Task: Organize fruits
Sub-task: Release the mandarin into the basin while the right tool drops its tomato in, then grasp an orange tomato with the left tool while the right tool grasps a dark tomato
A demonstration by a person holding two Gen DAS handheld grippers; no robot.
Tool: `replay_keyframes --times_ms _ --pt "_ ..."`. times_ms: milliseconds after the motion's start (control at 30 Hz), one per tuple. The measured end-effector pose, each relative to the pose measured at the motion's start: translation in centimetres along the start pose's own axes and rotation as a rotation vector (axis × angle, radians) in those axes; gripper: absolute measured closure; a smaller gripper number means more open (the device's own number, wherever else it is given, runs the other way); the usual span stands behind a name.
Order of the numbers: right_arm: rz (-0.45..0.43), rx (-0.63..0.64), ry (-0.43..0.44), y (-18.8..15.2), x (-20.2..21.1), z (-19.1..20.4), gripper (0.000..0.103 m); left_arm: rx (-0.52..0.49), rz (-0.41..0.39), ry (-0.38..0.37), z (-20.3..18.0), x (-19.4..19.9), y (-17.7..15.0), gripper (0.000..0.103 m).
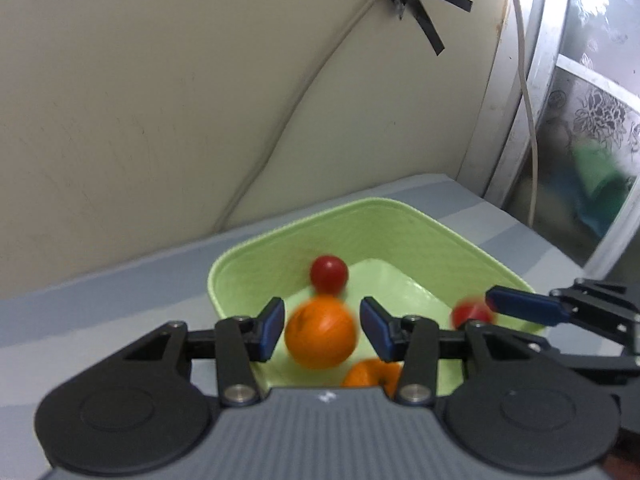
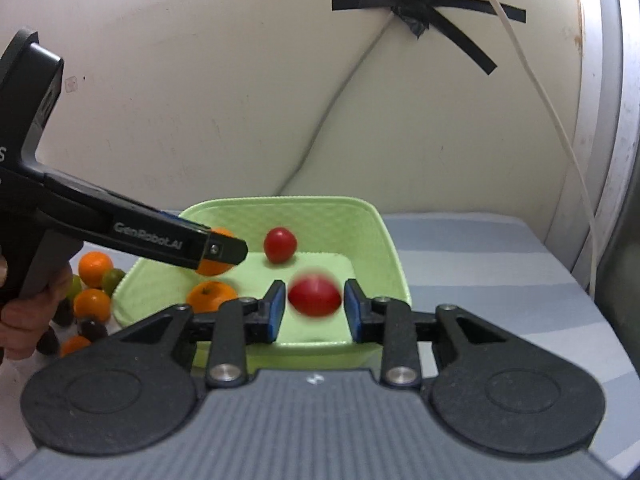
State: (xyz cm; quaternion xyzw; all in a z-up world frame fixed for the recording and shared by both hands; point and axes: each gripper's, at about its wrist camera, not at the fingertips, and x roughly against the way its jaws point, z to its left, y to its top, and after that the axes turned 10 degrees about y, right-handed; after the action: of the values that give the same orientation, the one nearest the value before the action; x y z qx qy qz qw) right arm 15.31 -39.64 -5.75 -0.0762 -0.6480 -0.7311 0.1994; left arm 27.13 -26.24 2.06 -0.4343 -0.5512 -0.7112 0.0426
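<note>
A light green square tray [image 1: 400, 216] [image 2: 384, 236] stands on the striped table. My left gripper [image 1: 322, 330] is open over the tray, and a blurred orange [image 1: 320, 334] sits between its fingers with a gap on each side. My right gripper [image 2: 315, 312] is open, and a blurred red tomato [image 2: 315, 295] is between its pads without touching them. That tomato also shows in the left wrist view [image 1: 470, 314]. Another red tomato [image 1: 329, 274] [image 2: 279, 245] and a second orange [image 1: 372, 374] [image 2: 210, 296] lie in the tray.
Left of the tray lies a pile of oranges [image 2: 95, 268], green grapes [image 2: 112, 279] and dark grapes [image 2: 92, 328]. A hand [image 2: 28, 320] holds the left gripper. A cream wall with a taped cable [image 2: 416, 4] stands behind. A window frame [image 1: 536, 92] is at the right.
</note>
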Motion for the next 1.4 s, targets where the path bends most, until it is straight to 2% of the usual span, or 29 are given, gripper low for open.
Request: replay_keyframes --times_ms 33,167,333,500,600,700,867,967,1033,1200,1267,1300,1367,1400 --pt "-0.003 0.002 -0.002 0.1 0.0 0.0 0.063 -0.003 0.001 -0.008 -0.1 0.0 0.0 0.058" --pt "-0.022 -0.015 0.002 0.4 0.6 0.1 0.062 -0.006 -0.032 -0.02 0.1 1.9 0.2 0.057" --pt "-0.079 -0.022 0.056 0.5 3.9 1.8 0.062 0.082 -0.14 -0.043 4.5 9.3 -0.8 0.055" --pt "-0.076 -0.011 0.215 -0.1 6.0 5.3 0.063 0.17 -0.206 0.061 10.5 17.4 -5.6 0.055" --pt "-0.039 0.021 0.292 -1.2 5.6 8.6 0.063 0.25 -0.185 0.109 13.5 20.2 -9.6 0.055" --pt "0.013 0.06 0.351 -1.9 4.2 11.6 0.063 0.297 -0.154 0.14 14.7 21.9 -13.8 0.055" --pt "0.087 0.117 0.354 -2.7 1.0 15.0 0.063 0.303 -0.118 0.116 13.4 21.8 -17.5 0.055" --pt "0.115 0.135 0.342 -3.0 -0.7 16.3 0.063 0.222 -0.112 0.151 11.4 20.4 -17.7 0.051" --pt "0.124 0.153 0.327 -3.2 -1.7 17.0 0.063 0.193 -0.114 0.177 10.4 19.6 -18.0 0.042" --pt "0.162 0.153 0.322 -2.8 -2.8 17.3 0.063 0.159 -0.068 0.211 9.4 17.4 -18.8 0.042" --pt "0.178 0.17 0.329 -3.0 -2.8 17.5 0.063 0.152 -0.056 0.22 9.2 16.8 -18.9 0.044" --pt "0.176 0.176 0.328 -3.1 -2.8 17.6 0.064 0.158 -0.049 0.214 9.2 16.5 -18.9 0.051" --pt "0.173 0.181 0.328 -3.2 -2.5 17.6 0.075 0.161 -0.051 0.215 9.1 16.3 -19.0 0.068" --pt "0.173 0.174 0.326 -3.2 -2.1 17.4 0.075 0.157 -0.048 0.209 9.0 16.3 -19.0 0.074"
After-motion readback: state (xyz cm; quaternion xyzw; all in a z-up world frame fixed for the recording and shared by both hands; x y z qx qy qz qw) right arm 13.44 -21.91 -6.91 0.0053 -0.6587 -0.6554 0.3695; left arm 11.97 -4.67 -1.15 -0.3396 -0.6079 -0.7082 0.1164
